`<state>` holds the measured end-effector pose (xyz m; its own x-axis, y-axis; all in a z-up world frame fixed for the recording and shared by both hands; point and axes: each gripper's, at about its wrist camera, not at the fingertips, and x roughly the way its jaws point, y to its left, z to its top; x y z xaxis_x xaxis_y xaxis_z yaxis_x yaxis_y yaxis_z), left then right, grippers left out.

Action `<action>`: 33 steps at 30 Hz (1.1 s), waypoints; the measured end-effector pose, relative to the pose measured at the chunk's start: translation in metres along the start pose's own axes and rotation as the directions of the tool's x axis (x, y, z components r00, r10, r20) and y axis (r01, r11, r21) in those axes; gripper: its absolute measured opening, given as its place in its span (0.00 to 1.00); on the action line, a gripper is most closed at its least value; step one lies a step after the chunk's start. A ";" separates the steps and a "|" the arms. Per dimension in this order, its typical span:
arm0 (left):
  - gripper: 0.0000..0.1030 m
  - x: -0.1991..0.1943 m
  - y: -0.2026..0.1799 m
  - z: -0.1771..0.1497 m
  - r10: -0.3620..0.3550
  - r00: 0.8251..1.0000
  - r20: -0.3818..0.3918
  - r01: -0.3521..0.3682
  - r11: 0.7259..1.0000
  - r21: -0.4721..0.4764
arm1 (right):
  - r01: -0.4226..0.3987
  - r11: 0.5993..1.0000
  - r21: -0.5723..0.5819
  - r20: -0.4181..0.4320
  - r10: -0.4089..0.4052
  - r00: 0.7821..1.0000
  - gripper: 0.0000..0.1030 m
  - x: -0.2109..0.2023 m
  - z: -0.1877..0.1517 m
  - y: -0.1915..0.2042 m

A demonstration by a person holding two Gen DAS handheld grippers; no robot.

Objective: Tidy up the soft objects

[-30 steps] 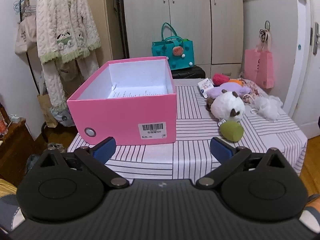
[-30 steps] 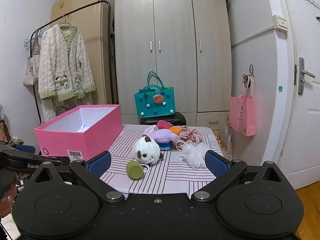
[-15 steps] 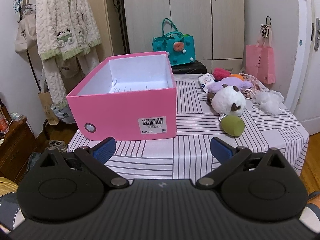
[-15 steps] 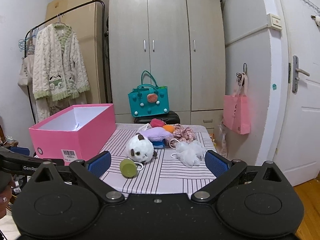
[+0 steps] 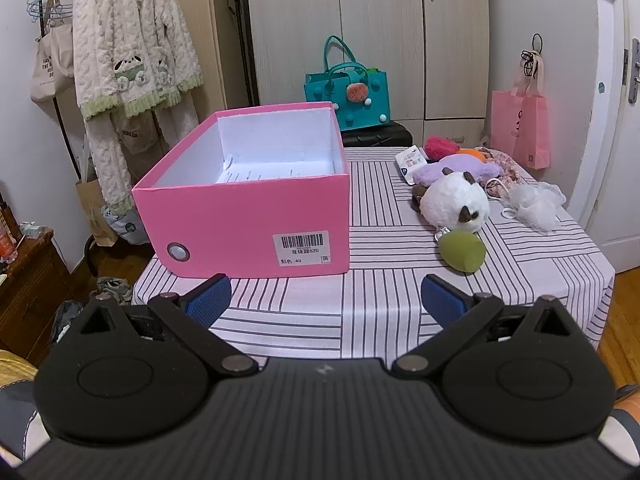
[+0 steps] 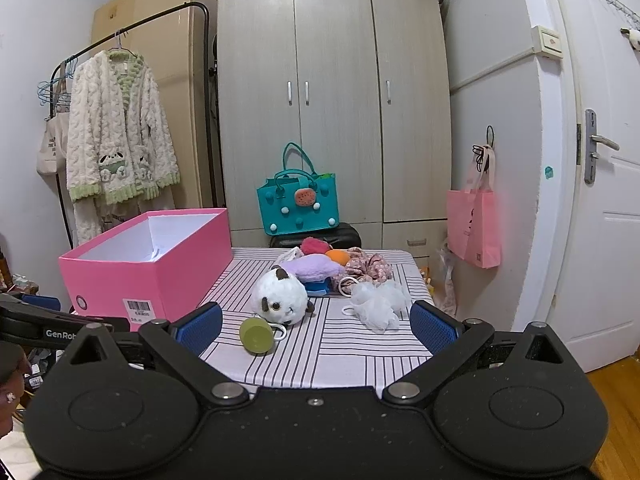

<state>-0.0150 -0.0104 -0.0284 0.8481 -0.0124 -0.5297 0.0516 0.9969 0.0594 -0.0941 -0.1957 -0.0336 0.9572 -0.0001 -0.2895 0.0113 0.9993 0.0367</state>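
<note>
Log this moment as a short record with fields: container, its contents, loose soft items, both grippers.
container: pink box, open top, on the striped table
contents: a paper sheet only
soft items: white plush, green sponge, purple plush, white mesh puff, floral fabric, all right of the box
left gripper: open, holding nothing
right gripper: open, holding nothing
</note>
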 end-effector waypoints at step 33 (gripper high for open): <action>1.00 0.011 -0.001 0.006 -0.024 0.999 -0.030 0.023 0.999 -0.047 | -0.025 1.000 -0.019 -0.002 0.025 1.000 0.99 0.016 0.003 -0.013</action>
<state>-0.0026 -0.0118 -0.0294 0.8303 -0.0340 -0.5563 0.0462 0.9989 0.0079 -0.0778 -0.2083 -0.0361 0.9566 0.0247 -0.2903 -0.0178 0.9995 0.0262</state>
